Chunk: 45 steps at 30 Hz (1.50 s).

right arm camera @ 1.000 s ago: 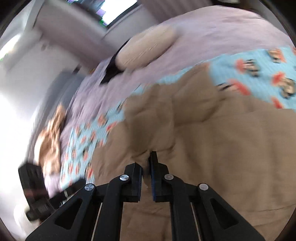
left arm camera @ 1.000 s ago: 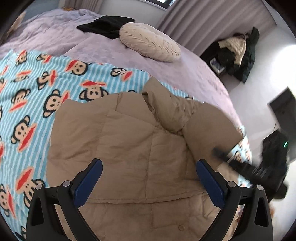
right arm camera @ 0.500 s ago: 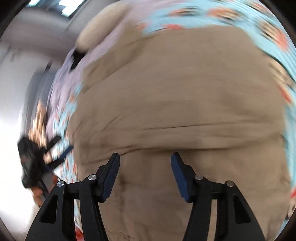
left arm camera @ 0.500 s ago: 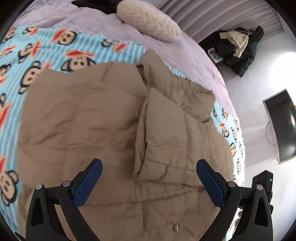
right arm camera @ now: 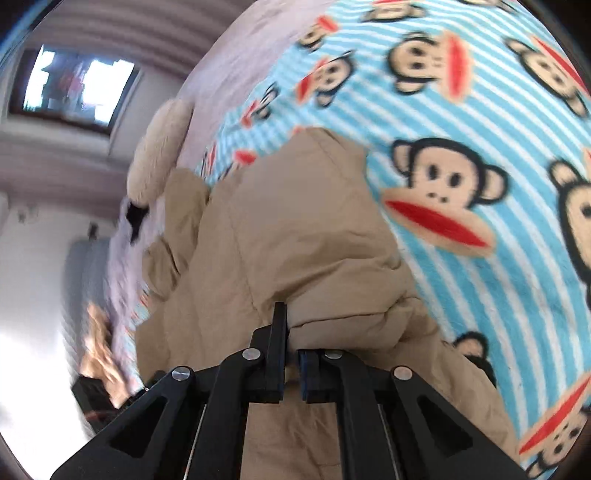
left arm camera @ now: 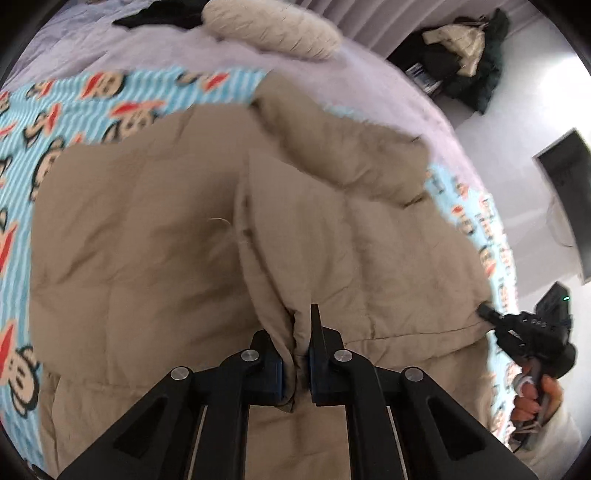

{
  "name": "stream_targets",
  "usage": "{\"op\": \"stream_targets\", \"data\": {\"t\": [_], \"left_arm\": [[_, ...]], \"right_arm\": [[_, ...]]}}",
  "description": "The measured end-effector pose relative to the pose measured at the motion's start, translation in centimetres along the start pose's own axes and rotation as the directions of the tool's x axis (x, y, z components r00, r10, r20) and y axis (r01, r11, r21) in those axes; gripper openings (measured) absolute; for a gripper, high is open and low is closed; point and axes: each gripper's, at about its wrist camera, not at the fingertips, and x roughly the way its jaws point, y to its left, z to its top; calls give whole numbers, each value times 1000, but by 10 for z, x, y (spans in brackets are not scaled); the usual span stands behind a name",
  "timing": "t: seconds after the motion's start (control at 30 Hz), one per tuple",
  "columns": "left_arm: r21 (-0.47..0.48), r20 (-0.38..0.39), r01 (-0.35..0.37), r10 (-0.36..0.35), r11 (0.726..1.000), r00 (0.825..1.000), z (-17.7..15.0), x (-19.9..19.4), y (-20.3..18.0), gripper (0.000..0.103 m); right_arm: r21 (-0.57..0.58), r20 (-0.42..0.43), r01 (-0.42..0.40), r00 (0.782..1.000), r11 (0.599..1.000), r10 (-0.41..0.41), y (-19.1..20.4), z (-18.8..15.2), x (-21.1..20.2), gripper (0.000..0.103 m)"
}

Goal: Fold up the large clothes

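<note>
Jacket [left arm camera: 155, 236], a tan quilted one, lies spread on the blanket [left arm camera: 85, 96], stretching ahead of both claws toward the pillow [left arm camera: 273, 26], with its long axis running away from them. The folded-in panel's near edge sits right at the left gripper [left arm camera: 297, 354], whose jaws have just closed and now pinch that fabric. The right gripper [right arm camera: 291, 363], off to the side at the jacket's outer edge, has likewise just closed on a bunched fold. Both grips sit at the near end, so the coming fold likely carries it forward, away from the claws.

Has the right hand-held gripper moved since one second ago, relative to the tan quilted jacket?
Yes. The right hand-held gripper went from the tan quilted jacket's middle to its edge beside the blue monkey-print blanket, just closing onto a fold.
</note>
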Motion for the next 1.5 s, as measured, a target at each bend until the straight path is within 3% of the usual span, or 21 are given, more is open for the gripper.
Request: {"op": "stream_targets", "data": {"t": [0.13,0.17,0.2,0.27,0.33,0.4,0.43,0.47,0.53,0.63,0.67,0.7,0.73,0.83,0.93,1.03,1.17,1.33,1.5], "left_arm": [[-17,-7,-39,39,999,999,-1,9,9,13],[-17,8,-73,73,997,997,-2,4,9,18],[-9,22,-118,118,993,993,-3,-1,8,30],[11,66,-227,226,974,972,-5,-17,8,48],[16,97,-251,248,968,964,-5,-33,12,52],[15,106,-240,237,971,966,-1,-47,16,52],[19,115,-234,231,972,966,1,-52,15,52],[28,125,-227,222,974,967,4,-56,12,52],[47,138,-200,192,979,972,9,-62,6,52],[79,141,-152,140,985,980,19,-53,-13,52],[94,139,-148,134,985,981,21,-47,-20,52],[108,137,-147,132,983,982,22,-42,-26,52],[122,138,-150,133,981,981,23,-34,-32,52],[148,141,-202,182,968,973,25,-11,-37,52],[109,110,-236,224,966,968,31,10,-24,52],[71,88,-252,245,965,965,33,25,-10,52],[113,89,-276,267,955,960,28,38,-12,52],[98,108,-294,284,951,953,29,18,-16,52],[119,135,-252,235,961,962,12,-17,-18,52]], "right_arm": [[-28,-41,54,998,998,-55,-1,-7,25,6],[-22,-41,55,998,998,-56,-5,-9,26,6],[-21,-38,55,998,998,-56,-8,-9,24,6],[-22,-38,58,998,998,-59,-10,-9,23,6],[-27,-51,70,996,997,-72,-9,-9,20,9],[-93,-109,73,991,993,-83,8,-12,19,25],[-123,-128,65,988,990,-81,14,-15,17,40],[-186,-149,46,986,982,-75,25,-22,9,45],[-274,-137,22,989,961,-61,38,-28,-6,46],[-298,-25,40,998,954,-49,45,-17,-29,42],[-274,16,43,999,961,-40,42,-6,-35,35],[-244,37,47,999,969,-39,38,6,-36,14],[-228,44,51,998,972,-42,35,13,-35,10],[-216,72,108,993,970,-95,29,36,-23,10],[-257,65,172,985,951,-160,28,52,2,10],[-253,38,205,979,946,-202,15,60,26,6],[-256,34,242,970,936,-241,3,61,52,4],[-297,112,322,947,899,-302,22,45,19,5],[-348,155,346,938,871,-310,26,9,-21,5]]}}
